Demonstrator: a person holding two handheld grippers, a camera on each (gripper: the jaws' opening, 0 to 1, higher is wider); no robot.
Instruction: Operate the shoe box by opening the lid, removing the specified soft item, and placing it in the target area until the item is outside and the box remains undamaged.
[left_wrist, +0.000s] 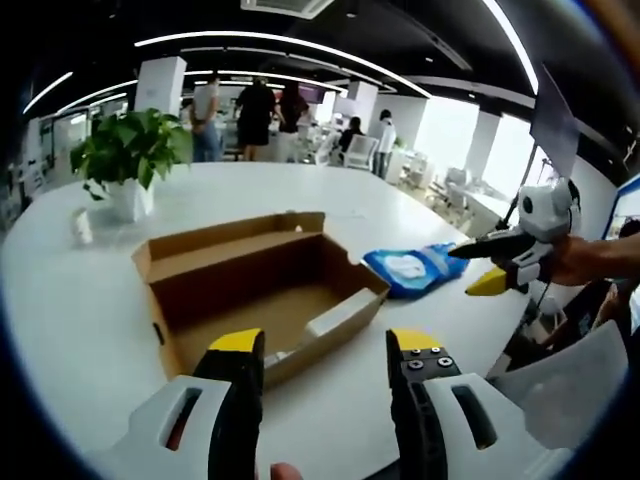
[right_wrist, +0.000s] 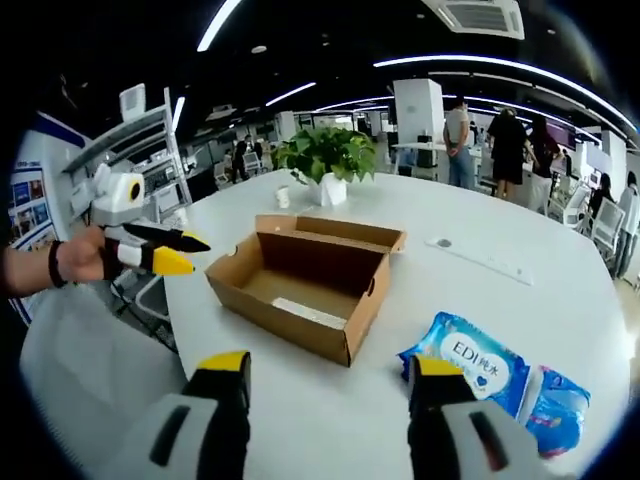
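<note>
The brown cardboard shoe box (left_wrist: 255, 285) (right_wrist: 300, 290) stands open on the white table (left_wrist: 90, 310), its lid folded back behind it. A pale strip lies on the box floor (right_wrist: 308, 312). A blue soft pack of wipes (left_wrist: 412, 268) (right_wrist: 495, 385) lies flat on the table beside the box, outside it. My left gripper (left_wrist: 326, 345) is open, just short of the box's near wall, and appears in the right gripper view as the left gripper (right_wrist: 198, 256), held by a hand. My right gripper (right_wrist: 332, 365) is open and empty, near the pack; in the left gripper view the right gripper (left_wrist: 462, 270) hovers beside the pack.
A potted plant (left_wrist: 125, 160) (right_wrist: 325, 160) stands behind the box, with a small white object (left_wrist: 80, 225) next to it. A long white strip (right_wrist: 480, 258) lies on the far side of the table. Several people (left_wrist: 255, 115) stand in the background. The table edge (right_wrist: 175, 330) curves close by.
</note>
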